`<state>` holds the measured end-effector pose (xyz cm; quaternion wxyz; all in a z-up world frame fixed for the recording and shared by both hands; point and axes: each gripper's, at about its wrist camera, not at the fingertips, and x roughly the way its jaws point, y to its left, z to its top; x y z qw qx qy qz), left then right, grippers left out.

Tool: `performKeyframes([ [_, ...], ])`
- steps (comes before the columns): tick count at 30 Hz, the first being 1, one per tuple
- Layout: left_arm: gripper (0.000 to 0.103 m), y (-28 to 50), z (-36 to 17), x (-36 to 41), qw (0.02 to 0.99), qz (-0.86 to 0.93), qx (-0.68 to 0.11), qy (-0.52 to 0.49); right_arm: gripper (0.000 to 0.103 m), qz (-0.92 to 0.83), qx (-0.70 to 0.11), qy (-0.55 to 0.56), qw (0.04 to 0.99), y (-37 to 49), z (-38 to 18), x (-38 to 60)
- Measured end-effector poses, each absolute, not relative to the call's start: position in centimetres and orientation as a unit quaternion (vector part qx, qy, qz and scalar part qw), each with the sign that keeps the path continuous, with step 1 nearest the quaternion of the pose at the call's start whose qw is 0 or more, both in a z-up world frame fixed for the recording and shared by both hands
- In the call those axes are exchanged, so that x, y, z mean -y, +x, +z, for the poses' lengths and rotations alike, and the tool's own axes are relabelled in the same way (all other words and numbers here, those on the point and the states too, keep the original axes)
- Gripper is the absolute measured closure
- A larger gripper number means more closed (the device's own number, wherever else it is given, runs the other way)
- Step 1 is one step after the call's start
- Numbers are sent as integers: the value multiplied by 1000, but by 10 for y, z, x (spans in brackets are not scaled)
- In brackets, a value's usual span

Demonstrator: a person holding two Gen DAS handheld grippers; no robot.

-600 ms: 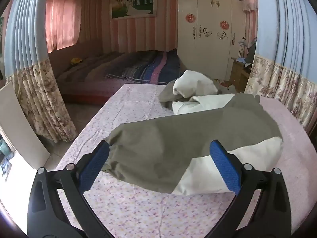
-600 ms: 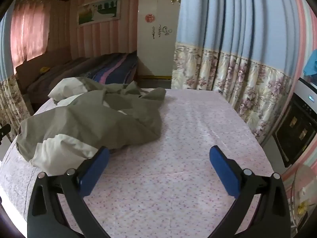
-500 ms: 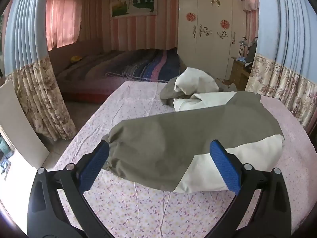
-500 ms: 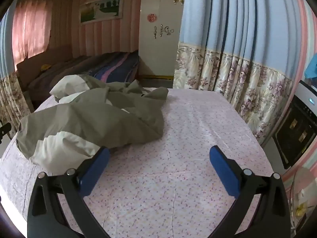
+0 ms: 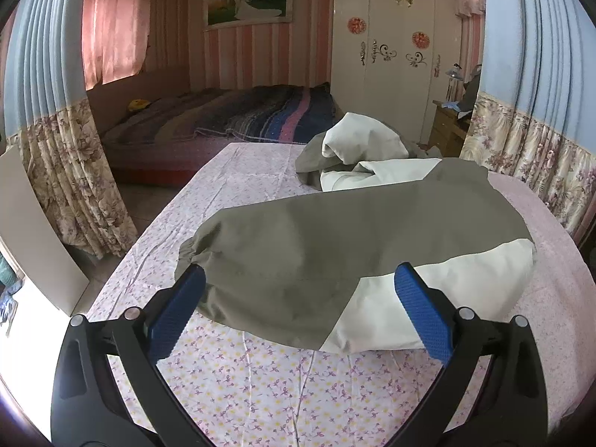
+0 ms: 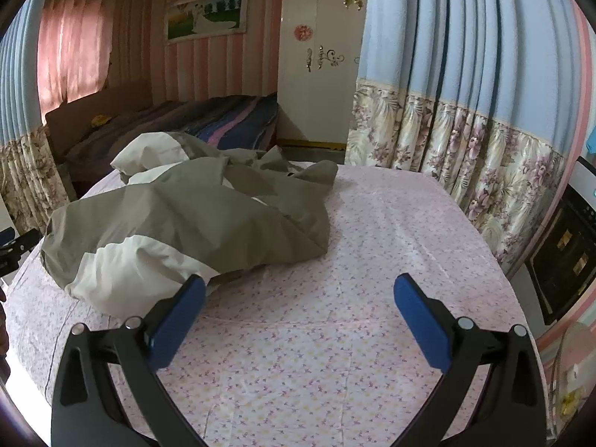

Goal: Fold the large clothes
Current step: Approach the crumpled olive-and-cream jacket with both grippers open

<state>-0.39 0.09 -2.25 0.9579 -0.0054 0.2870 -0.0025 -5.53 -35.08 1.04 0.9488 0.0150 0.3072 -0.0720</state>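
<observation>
Two grippers hover over the floral tabletop [image 6: 335, 354], both with fingers spread wide and holding nothing. The left gripper [image 5: 298, 298] is aimed at the near end of the crumpled olive-and-cream jacket [image 5: 335, 253]: the sleeve with its gathered cuff lies just ahead of and between its fingers, probably because it will be caught first. The right gripper [image 6: 298, 305] frames bare cloth; the jacket [image 6: 186, 223] lies beyond its left finger [image 6: 175, 320], so it must shift that way before spreading.
</observation>
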Motion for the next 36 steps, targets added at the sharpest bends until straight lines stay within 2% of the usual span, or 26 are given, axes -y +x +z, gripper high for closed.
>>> performKeyframes([
  [18,3,5,-28,-26,959,20,-284,6,2,-55,-323,-5,945,-39,-5,312],
  [26,3,14,-32,-42,955,22,-295,12,2,-51,-311,59,947,-27,-6,294],
  [36,3,21,-38,-63,956,28,-291,13,2,-26,-329,56,942,1,-24,253],
])
